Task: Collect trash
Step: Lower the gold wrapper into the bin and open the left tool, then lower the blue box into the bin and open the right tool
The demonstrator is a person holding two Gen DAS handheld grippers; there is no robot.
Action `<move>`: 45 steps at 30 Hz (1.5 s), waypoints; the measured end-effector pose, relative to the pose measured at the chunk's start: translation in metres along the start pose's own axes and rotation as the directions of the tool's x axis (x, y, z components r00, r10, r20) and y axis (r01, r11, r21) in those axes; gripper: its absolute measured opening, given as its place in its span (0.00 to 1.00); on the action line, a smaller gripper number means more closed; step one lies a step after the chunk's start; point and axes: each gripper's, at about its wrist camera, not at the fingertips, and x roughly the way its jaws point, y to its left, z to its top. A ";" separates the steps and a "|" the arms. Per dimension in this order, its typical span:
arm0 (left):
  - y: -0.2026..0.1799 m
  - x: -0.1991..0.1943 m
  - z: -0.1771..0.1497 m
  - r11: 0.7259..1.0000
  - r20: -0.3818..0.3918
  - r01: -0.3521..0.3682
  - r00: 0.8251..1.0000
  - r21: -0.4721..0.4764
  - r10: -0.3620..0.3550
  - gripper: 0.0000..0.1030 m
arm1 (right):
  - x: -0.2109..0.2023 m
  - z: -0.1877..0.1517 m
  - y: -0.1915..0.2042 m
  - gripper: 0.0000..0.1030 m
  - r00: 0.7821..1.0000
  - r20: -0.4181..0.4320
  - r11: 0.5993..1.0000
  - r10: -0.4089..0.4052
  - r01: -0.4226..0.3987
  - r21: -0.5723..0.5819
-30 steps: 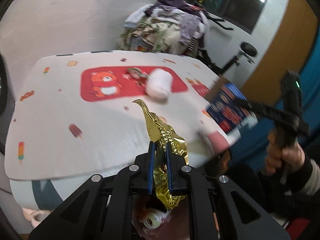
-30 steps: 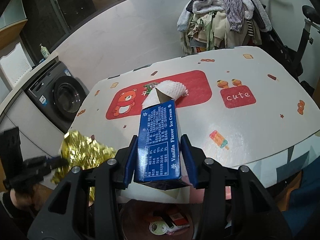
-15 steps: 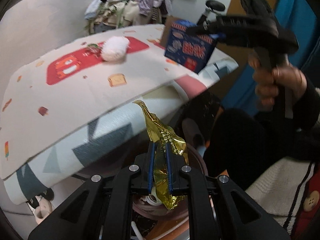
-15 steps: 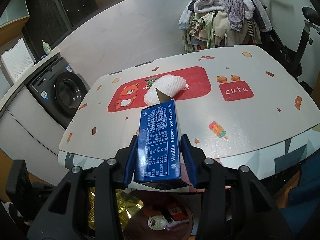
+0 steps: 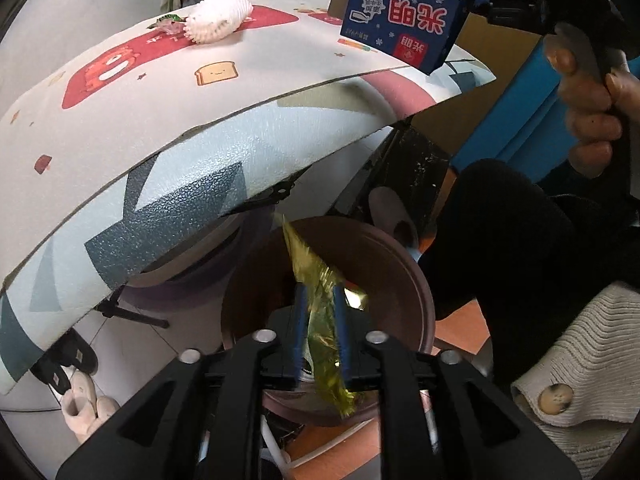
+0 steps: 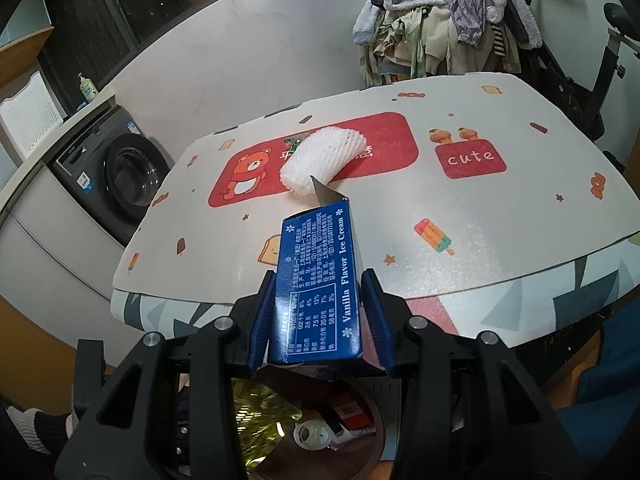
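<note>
Since a second ago we have lowered the left gripper [image 5: 320, 326], jaws pinching the gold wrapper [image 5: 316, 280], directly over the bin [image 5: 416, 280], while the right gripper [image 6: 320, 312] clamps the blue carton [image 6: 320, 280] above the table [image 6: 480, 216].

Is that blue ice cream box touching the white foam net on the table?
Apart. The left wrist view shows the blue box held in the air, well clear of the foam net.

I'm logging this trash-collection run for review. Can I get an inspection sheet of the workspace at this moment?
Surface: white cartoon-print table mat.
Job's things: crinkled gold foil wrapper; blue ice cream carton; white foam fruit net on the mat; brown round trash bin below the table edge.
Clutter: green candy wrapper beside the net.
Grippers: left gripper holds the foil over the bin; right gripper clamps the carton.
Cables: nothing seen.
Surroundings: grey washing machine, clothes pile.
</note>
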 end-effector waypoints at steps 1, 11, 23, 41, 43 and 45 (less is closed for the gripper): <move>0.002 -0.003 0.000 1.000 0.023 -0.009 1.000 -0.013 0.009 0.43 | 0.001 -0.001 0.000 0.43 1.000 -0.003 1.000 0.002 -0.002 -0.002; 0.022 -0.069 0.000 0.976 0.250 -0.073 0.960 -0.207 0.125 0.89 | 0.012 -0.024 0.015 0.43 0.996 -0.081 0.997 0.045 -0.050 -0.054; 0.048 -0.112 -0.005 0.927 0.328 -0.155 0.905 -0.343 0.272 0.94 | 0.039 -0.091 0.063 0.44 0.953 -0.287 0.975 0.099 -0.150 -0.163; 0.060 -0.104 -0.015 0.902 0.296 -0.150 0.912 -0.405 0.285 0.94 | 0.080 -0.119 0.051 0.44 0.895 -0.445 0.992 0.024 -0.078 -0.104; 0.060 -0.103 -0.016 0.901 0.291 -0.149 0.914 -0.408 0.283 0.94 | 0.081 -0.119 0.050 0.44 0.894 -0.447 0.992 0.018 -0.071 -0.103; 0.061 -0.102 -0.015 0.900 0.289 -0.149 0.915 -0.410 0.283 0.94 | 0.082 -0.119 0.050 0.44 0.894 -0.447 0.993 0.014 -0.067 -0.102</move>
